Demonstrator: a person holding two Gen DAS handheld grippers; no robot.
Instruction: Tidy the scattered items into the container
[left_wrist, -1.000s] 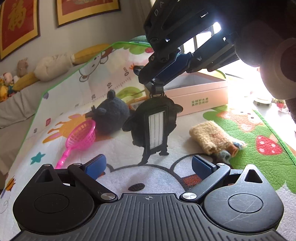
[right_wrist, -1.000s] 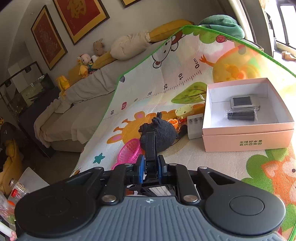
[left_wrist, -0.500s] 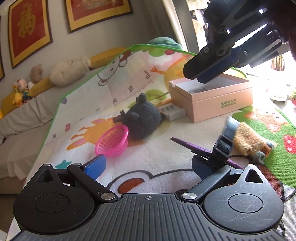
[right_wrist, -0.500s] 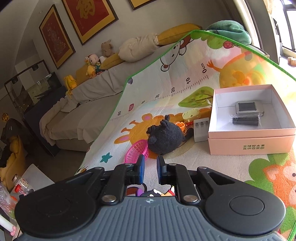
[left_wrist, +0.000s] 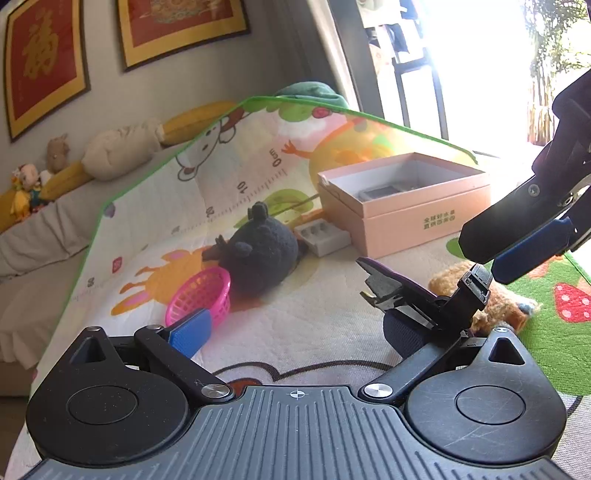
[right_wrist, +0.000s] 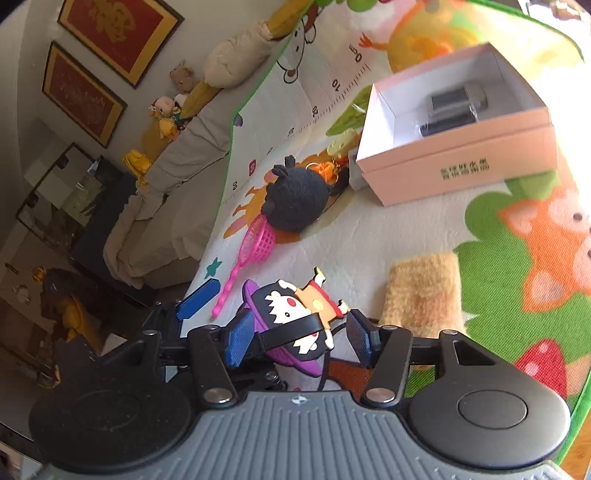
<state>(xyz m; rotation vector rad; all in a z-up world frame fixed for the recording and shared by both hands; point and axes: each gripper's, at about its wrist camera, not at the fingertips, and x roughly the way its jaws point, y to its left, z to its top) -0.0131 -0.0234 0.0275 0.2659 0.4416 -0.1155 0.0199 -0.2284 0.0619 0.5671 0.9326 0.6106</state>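
A flat cartoon figure (right_wrist: 295, 306) with a purple rim and a black strap lies tilted across the right finger of my left gripper (left_wrist: 295, 325), which stands wide open. My right gripper (right_wrist: 299, 336) hovers just over it. Its jaws are opening, and the figure shows between its pads without being pressed. In the left wrist view the figure (left_wrist: 399, 288) rests edge-on, and the right gripper (left_wrist: 484, 258) hangs just above the strap's end. The open pink box (right_wrist: 458, 162) stands behind on the play mat, with a grey device and a black item inside.
On the mat lie a black plush ball (left_wrist: 262, 254), a pink net scoop (left_wrist: 201, 295), a fuzzy tan sock (right_wrist: 424, 291) and a small white tray (left_wrist: 321, 236) beside the pink box (left_wrist: 406, 221). A sofa with soft toys runs along the mat's left edge.
The right gripper held the figure hanging by its strap, then let go and opened. The figure dropped onto my left gripper's right finger. The right gripper swung right and lower.
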